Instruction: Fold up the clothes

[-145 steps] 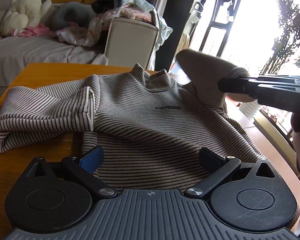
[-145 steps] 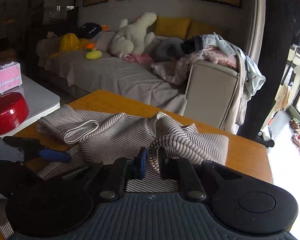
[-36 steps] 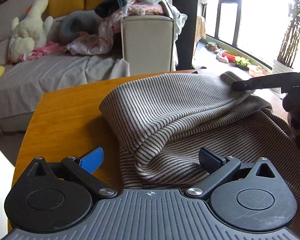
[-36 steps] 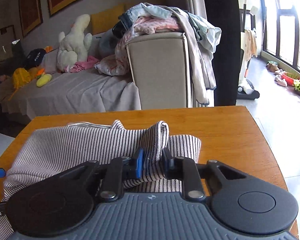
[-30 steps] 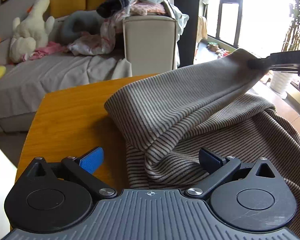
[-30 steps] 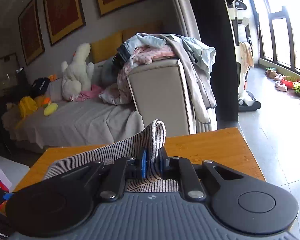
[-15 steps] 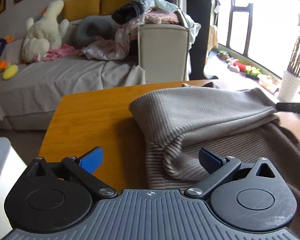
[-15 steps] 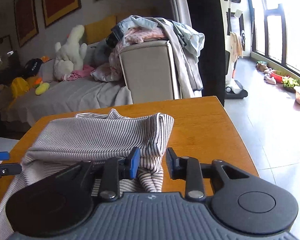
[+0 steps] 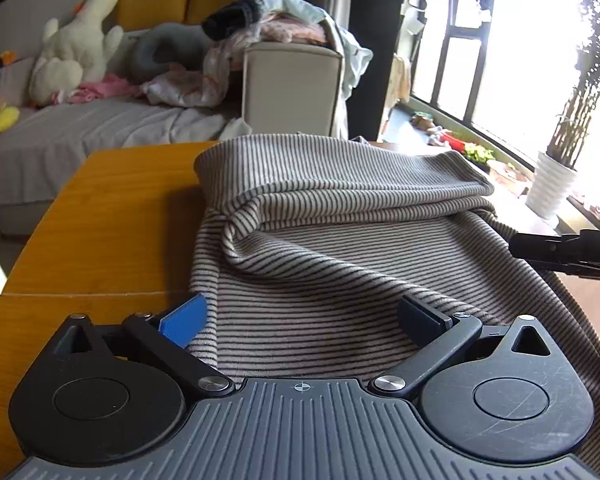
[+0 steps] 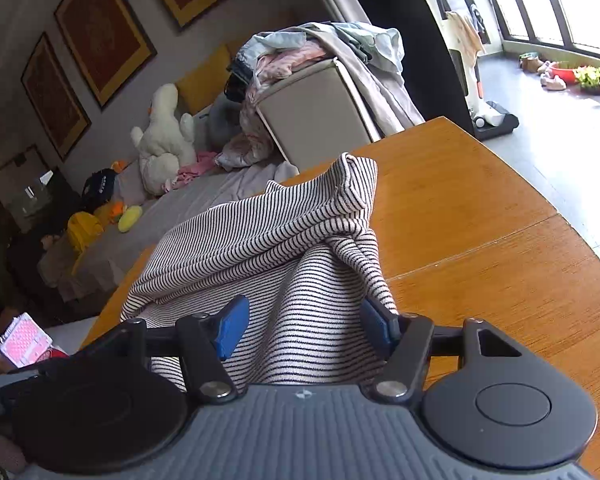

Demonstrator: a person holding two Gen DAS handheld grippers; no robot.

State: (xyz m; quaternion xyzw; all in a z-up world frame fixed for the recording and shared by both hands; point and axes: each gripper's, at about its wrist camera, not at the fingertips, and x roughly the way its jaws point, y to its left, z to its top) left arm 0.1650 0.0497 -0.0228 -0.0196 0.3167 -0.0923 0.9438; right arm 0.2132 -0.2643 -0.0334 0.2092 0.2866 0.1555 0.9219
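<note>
striped top (image 9: 340, 248): it lies on the wooden surface (image 9: 112, 208), soft and bumpy. one part is folded over the rest and makes a thick roll at the far end.
same top, other camera (image 10: 260, 240): the folded part sits in a loose hump with a corner sticking up. it is not flat.
left hand-held gripper (image 9: 300, 320): its two fingers are wide apart. it sits low over the near edge of the top, and holds nothing.
right hand-held gripper (image 10: 304, 326): its fingers are apart too. cloth lies between them, but they do not pinch it. i cannot tell if the cloth touches the blue pads.
right hand-held gripper from the left camera (image 9: 556, 250): its dark tip shows at the right side, just beside the edge of the top.
what is done: i think one big fold is made, since one layer lies on top of the other.
what is left: the fold looks messy. i think it needs to be smoothed flat, then folded again to make it small and neat.
far away: a sofa (image 9: 80, 132) with a pile of other clothes (image 10: 320, 52), maybe more to fold.
</note>
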